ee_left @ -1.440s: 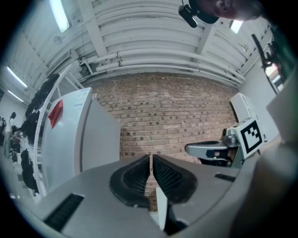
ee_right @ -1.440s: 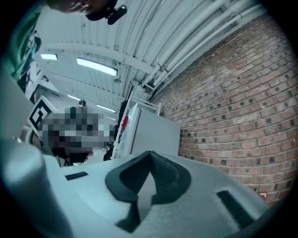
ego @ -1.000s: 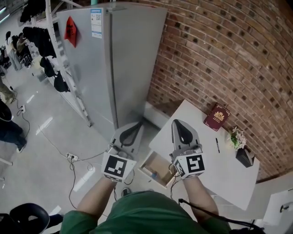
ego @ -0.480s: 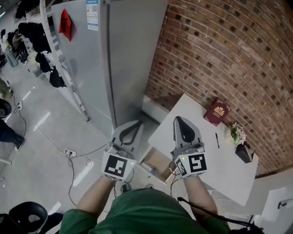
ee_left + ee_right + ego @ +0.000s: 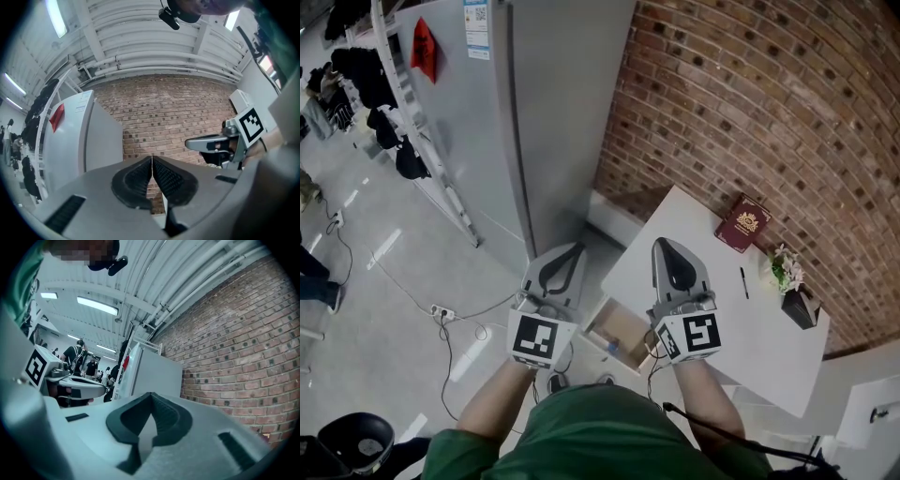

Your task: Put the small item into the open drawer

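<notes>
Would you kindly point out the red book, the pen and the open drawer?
red book (image 5: 742,223): head view, centre of its cover.
pen (image 5: 744,283): head view, middle of its shaft.
open drawer (image 5: 623,330): head view, bare wooden floor.

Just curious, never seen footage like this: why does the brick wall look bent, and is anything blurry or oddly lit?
Head view: the wide lens bows the brick wall; evenly lit, nothing blurred. Left gripper view: stronger bulge, black corners. Right gripper view: bluish cast, ceiling lights glaring.

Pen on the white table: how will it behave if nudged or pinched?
Likely rolls: the pen looks thin, lying flat on the smooth white table. Probably light, so a nudge may skid it. Lies low, so pinching could be fiddly.
</notes>
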### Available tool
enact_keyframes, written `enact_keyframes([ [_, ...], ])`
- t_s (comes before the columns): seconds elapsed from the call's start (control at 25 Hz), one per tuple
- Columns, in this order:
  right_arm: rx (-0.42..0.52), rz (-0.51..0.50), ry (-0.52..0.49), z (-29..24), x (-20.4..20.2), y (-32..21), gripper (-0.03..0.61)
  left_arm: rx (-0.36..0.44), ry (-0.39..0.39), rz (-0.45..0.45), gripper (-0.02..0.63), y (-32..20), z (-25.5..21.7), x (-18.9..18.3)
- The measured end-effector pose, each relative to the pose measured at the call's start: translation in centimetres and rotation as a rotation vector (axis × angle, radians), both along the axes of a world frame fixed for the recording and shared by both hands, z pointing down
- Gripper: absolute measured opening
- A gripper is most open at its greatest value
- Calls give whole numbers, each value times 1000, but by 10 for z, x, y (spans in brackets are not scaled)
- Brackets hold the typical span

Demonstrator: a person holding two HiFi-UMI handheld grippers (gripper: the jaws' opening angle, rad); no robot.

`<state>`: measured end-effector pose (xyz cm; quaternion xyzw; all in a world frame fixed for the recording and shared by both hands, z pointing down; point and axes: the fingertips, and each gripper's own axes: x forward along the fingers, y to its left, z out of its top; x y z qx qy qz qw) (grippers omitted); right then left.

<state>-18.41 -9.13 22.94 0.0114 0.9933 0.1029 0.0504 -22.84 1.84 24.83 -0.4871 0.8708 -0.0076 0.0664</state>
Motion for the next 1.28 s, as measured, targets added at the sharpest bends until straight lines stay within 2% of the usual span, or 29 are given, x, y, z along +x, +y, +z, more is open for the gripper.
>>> enact_keyframes([
  [0.28, 1, -2, 0, 3, 2, -1, 3, 0, -15, -18, 11, -2, 8, -1],
  [0.44, 3, -12, -27, -3, 4, -1, 3, -13, 16, -15, 11, -4, 5, 2],
  [0.6, 12, -5, -45, -6, 9, -4, 3, -11, -5, -17, 11, -6, 8, 3],
  [0.68, 15, -2, -41, -5, 11, -5, 3, -8, -25, -20, 11, -8, 11, 3],
  [0.8, 18, 2, -31, -3, 13, -8, 3, -27, 7, -13, 11, -11, 10, 8],
  [1.28, 5, 0, -21, 3, 22, -14, 3, -35, -25, -21, 11, -17, 18, 15],
])
